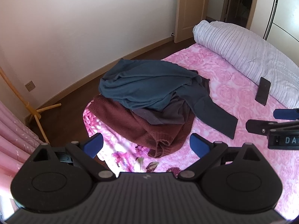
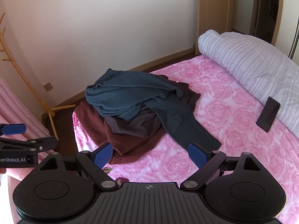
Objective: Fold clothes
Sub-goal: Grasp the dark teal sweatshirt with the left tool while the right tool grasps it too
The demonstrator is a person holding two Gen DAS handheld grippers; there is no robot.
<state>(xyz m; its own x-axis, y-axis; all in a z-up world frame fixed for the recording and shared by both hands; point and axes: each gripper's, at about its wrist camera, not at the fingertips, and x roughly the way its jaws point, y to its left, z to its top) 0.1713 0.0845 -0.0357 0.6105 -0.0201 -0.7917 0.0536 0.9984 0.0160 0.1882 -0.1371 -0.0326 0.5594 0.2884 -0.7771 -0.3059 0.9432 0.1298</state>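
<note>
A heap of clothes lies near the corner of a bed with a pink rose sheet (image 1: 214,71) (image 2: 214,97). On top is a crumpled dark teal garment (image 1: 142,82) (image 2: 127,95), one sleeve trailing toward me. Under it are a grey-purple piece (image 1: 164,115) (image 2: 136,125) and a maroon knit (image 1: 127,123) (image 2: 104,130). My left gripper (image 1: 146,144) hovers open just short of the maroon knit, holding nothing. My right gripper (image 2: 150,155) is also open and empty, near the teal sleeve's end. Each gripper shows at the edge of the other's view.
A rolled striped white quilt (image 1: 252,56) (image 2: 257,71) lies along the far right of the bed, with a dark phone (image 1: 262,91) (image 2: 268,113) leaning against it. A wooden coat stand (image 1: 35,112) (image 2: 28,85), pink curtain (image 1: 13,145), wall and open door (image 1: 188,9) border the bed.
</note>
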